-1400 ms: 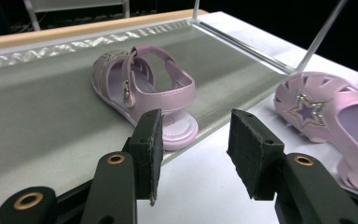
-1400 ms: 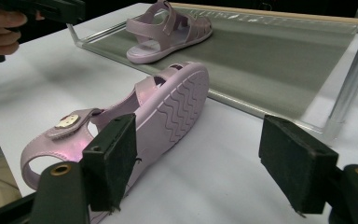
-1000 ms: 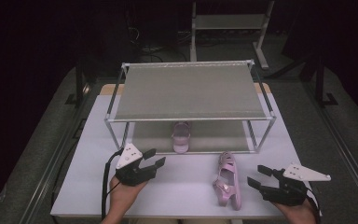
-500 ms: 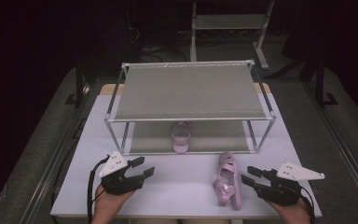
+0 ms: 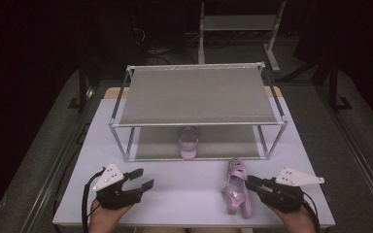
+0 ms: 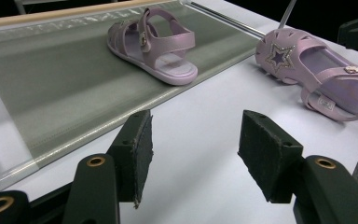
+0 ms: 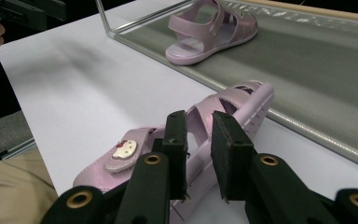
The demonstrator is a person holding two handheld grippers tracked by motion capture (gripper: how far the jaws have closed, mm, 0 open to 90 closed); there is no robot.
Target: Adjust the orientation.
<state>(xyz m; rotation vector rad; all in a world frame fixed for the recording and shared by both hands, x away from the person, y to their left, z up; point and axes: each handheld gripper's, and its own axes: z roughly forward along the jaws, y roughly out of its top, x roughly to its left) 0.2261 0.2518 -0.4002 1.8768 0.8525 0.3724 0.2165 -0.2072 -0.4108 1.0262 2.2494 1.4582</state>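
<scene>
Your left gripper hovers low over the white table at its near left, and its jaws have just been opening; they stand well apart with nothing between them. Behind, in the middle, a two-level rack stands on the table, and one pink sandal lies on its lower shelf. The second pink sandal lies on the table just in front of the rack's right end. Your right gripper is at this sandal; its jaws have just been closing, with a narrow gap left between the pads, and I cannot tell if they already pinch the sandal's side.
</scene>
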